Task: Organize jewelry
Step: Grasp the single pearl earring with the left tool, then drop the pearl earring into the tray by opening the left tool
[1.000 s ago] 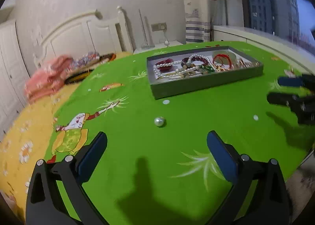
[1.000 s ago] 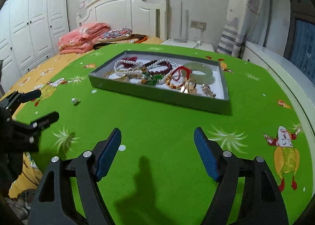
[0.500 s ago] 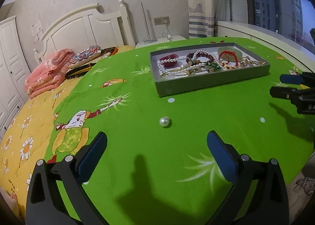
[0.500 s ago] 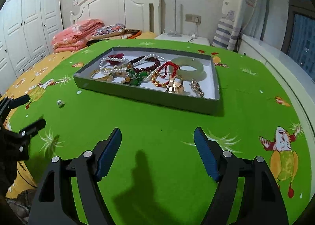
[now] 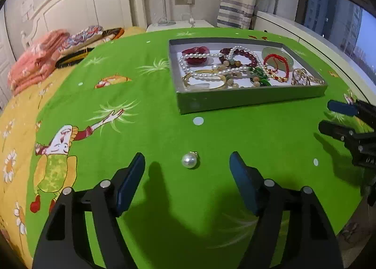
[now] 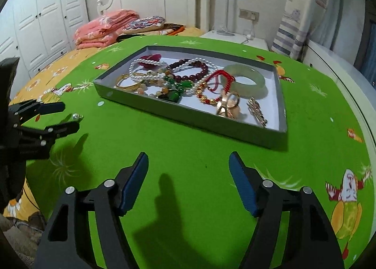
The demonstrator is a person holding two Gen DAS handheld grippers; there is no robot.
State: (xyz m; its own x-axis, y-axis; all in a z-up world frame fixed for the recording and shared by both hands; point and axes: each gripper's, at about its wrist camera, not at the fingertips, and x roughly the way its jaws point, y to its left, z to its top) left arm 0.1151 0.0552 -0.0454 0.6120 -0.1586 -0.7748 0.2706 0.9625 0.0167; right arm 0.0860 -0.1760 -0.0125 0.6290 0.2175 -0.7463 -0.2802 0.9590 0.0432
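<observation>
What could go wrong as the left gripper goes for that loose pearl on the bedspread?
The pearl is round and lies free on soft green bedspread; the left gripper, jaws just closing with nothing gripped, may nudge it away. It also sits apart from the tray, so a weak pinch could drop it.

Grey tray point(image 5: 249, 100) — green cartoon-print bedspread point(image 5: 150, 132).

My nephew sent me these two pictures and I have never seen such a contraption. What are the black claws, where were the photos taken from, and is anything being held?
A person holds one two-finger gripper in each hand; each carries a wide-angle camera looking along its fingers. One picture is from the left gripper, the other from the right gripper. On the green cloth sits a grey tray of bracelets and necklaces. A loose pearl lies just ahead of the left gripper, whose jaws have just been closing. Nothing is held yet.
</observation>
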